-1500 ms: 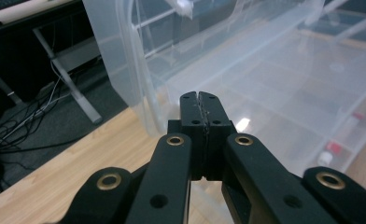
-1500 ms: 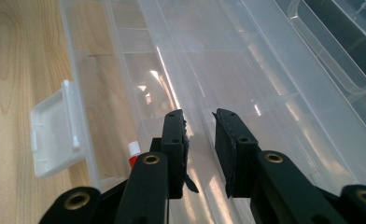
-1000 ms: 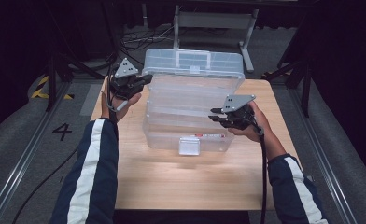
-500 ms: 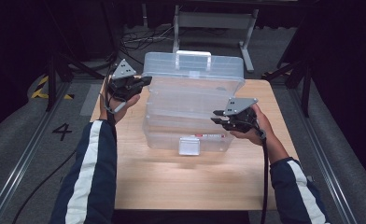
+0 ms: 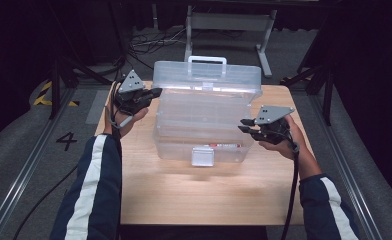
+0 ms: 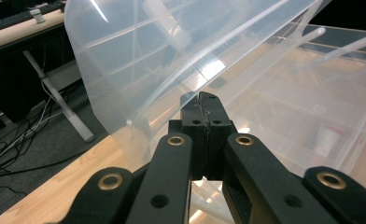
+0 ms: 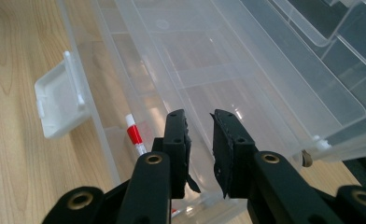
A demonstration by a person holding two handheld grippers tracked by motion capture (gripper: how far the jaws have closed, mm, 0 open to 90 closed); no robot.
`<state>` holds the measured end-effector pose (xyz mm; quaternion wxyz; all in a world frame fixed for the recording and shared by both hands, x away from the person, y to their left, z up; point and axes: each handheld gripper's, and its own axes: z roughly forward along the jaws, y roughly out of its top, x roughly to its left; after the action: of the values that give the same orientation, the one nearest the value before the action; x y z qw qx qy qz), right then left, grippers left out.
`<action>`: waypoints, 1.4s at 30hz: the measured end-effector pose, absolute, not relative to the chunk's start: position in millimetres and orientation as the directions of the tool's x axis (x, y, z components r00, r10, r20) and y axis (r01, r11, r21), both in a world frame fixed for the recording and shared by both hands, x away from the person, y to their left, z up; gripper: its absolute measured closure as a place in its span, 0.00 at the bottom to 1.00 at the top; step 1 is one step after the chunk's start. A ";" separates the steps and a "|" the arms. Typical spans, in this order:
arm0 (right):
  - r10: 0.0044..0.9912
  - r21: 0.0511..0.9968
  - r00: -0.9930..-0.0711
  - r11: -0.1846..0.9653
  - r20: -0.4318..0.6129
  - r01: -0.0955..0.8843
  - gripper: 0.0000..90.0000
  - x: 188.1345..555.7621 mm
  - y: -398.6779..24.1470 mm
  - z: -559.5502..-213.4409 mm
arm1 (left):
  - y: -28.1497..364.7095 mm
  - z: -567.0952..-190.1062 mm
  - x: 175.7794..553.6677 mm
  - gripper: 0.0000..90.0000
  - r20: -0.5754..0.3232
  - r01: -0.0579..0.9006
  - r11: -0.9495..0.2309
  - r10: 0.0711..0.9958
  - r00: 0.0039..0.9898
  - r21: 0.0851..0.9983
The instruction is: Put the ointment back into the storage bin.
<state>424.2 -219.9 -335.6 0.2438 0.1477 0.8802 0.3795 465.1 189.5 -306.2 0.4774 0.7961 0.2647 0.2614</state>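
Left tool (image 5: pixel 151 93) jaws pressed together, raised; right tool (image 5: pixel 246 125) jaws slightly parted, just closing, nothing between

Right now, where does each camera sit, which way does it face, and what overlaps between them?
High view: above the person's side, looking forward and down on the table; both sleeves, left gripper and right gripper flank the clear toolbox.
Left gripper view: along shut jaws under the raised lid.
Right gripper view: along slightly parted jaws over the inner trays, white latch left.
Shared: toolbox and wooden table in all three.
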 end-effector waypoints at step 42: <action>0.556 0.762 -0.790 0.620 -0.258 0.187 0.76 412.8 -258.3 -353.3 | 194.7 -342.2 419.5 1.00 0.223 0.146 -0.494 0.611 0.759 0.857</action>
<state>412.8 -258.3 -353.3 0.2429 0.2142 0.8666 0.3797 419.5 194.7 -342.2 0.4477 0.8242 0.2297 0.2598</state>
